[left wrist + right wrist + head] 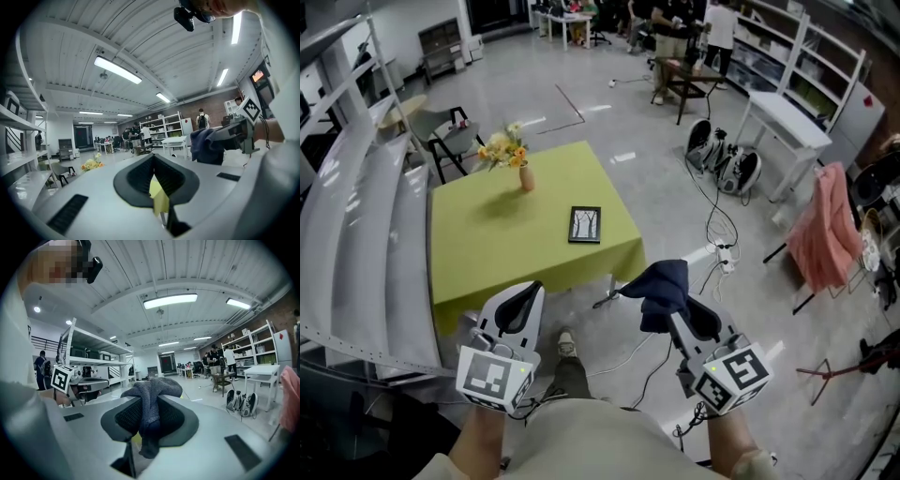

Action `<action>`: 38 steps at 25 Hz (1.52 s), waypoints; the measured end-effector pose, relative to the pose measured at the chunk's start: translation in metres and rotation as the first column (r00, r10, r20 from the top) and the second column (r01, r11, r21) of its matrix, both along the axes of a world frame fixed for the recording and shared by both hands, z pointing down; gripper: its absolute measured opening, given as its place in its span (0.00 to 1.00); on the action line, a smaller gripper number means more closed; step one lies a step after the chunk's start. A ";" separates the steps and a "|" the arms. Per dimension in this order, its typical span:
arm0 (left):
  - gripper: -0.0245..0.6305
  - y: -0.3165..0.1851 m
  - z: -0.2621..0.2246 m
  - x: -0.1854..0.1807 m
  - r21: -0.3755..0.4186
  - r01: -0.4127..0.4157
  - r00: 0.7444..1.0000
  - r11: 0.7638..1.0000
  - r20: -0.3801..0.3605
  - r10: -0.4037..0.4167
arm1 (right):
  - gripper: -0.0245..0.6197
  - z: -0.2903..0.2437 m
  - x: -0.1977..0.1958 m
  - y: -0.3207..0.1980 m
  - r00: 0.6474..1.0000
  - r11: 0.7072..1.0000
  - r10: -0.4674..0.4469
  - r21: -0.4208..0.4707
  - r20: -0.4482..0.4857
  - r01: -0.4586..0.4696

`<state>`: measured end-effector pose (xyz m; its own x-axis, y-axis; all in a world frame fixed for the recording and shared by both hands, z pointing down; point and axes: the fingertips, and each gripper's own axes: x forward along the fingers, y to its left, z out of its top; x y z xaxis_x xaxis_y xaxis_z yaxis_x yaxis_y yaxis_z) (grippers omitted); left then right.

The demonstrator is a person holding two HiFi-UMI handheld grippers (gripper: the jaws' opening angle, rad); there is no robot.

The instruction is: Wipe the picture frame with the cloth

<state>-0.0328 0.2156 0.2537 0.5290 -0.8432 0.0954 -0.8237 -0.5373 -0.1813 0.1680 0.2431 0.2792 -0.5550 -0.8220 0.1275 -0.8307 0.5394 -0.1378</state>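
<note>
Item one: black-edged rectangular picture frame (585, 225), lying flat on a square worktop draped in yellow-green fabric (487, 262), towards its right side and set back from the near edge. Item two: dark blue knitted cloth (151, 401), bunched and pinched in the right tongs (672, 309), its folds spilling over the tips and hanging down between the black pads. Item three: left tongs (157, 174), pads pressed together with nothing held; only a sliver of yellow-green shows through the slit. Position: both tongs are held close to the person's body, above the grey floor (675, 197) and short of the worktop's near edge. The frame lies well ahead of them, apart from both, and in the head view roughly between their two lines, somewhat closer to the right tongs and the cloth. Cloth and frame are not touching. Also on the worktop: a small tan vase holding yellow and orange flowers (521, 167), at the far side, well apart from the frame. Surroundings: a dark chair (450, 141) past the worktop's far left corner, and a pink garment draped over a stand (830, 230) at the right.
</note>
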 end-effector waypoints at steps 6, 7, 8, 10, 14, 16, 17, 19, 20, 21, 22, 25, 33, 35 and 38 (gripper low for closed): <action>0.05 -0.055 0.013 -0.013 -0.022 -0.004 1.000 1.000 -0.013 0.003 | 0.18 0.010 -0.016 -0.052 1.000 1.000 -0.002 -0.029 -0.023 0.001; 0.05 -0.065 0.016 -0.014 -0.029 -0.007 1.000 1.000 -0.015 0.006 | 0.18 0.012 -0.018 -0.062 1.000 0.999 -0.002 -0.035 -0.025 0.001; 0.05 -0.076 0.018 -0.016 -0.036 -0.010 1.000 0.999 -0.015 0.010 | 0.18 0.014 -0.021 -0.072 1.000 0.999 -0.002 -0.042 -0.028 0.000; 0.05 -0.098 0.022 -0.018 -0.048 -0.019 1.000 0.999 -0.015 0.018 | 0.18 0.016 -0.026 -0.093 0.999 0.999 0.000 -0.055 -0.032 -0.001; 0.05 -0.143 0.026 -0.024 -0.063 -0.050 0.999 0.997 -0.015 0.050 | 0.18 0.019 -0.037 -0.139 0.999 0.997 0.014 -0.080 -0.038 -0.017; 0.05 -0.165 0.028 -0.029 -0.075 -0.070 0.997 0.995 -0.018 0.069 | 0.18 0.020 -0.045 -0.163 0.999 0.995 0.022 -0.092 -0.042 -0.026; 0.05 -0.177 0.029 -0.031 -0.084 -0.078 0.997 0.993 -0.025 0.076 | 0.18 0.021 -0.049 -0.176 0.999 0.995 0.027 -0.099 -0.045 -0.032; 0.05 -0.203 0.034 -0.038 -0.100 -0.093 0.995 0.991 -0.029 0.090 | 0.18 0.024 -0.056 -0.202 0.998 0.993 0.038 -0.112 -0.054 -0.043; 0.05 -0.216 0.037 -0.042 -0.106 -0.100 0.995 0.989 -0.026 0.098 | 0.18 0.025 -0.061 -0.214 0.997 0.992 0.043 -0.118 -0.058 -0.049; 0.05 -0.228 0.040 -0.046 -0.111 -0.107 0.994 0.988 -0.024 0.105 | 0.18 0.027 -0.065 -0.227 0.997 0.991 0.048 -0.124 -0.062 -0.056; 0.05 -0.240 0.042 -0.050 -0.118 -0.115 0.993 0.986 -0.027 0.112 | 0.18 0.028 -0.069 -0.239 0.996 0.990 0.054 -0.130 -0.065 -0.062; 0.05 -0.275 0.049 -0.061 -0.136 -0.138 0.990 0.981 -0.036 0.134 | 0.18 0.032 -0.081 -0.273 0.995 0.986 0.071 -0.144 -0.073 -0.081; 0.05 -0.340 0.068 -0.078 -0.177 -0.187 0.982 0.966 -0.037 0.183 | 0.18 0.047 -0.106 -0.341 0.991 0.977 0.095 -0.182 -0.091 -0.110; 0.05 -0.350 0.073 -0.078 -0.189 -0.190 0.982 0.963 -0.043 0.185 | 0.18 0.052 -0.108 -0.352 0.991 0.975 0.094 -0.192 -0.095 -0.111; 0.05 -0.361 0.083 -0.074 -0.209 -0.196 0.981 0.958 -0.039 0.193 | 0.18 0.060 -0.107 -0.364 0.990 0.971 0.094 -0.209 -0.102 -0.114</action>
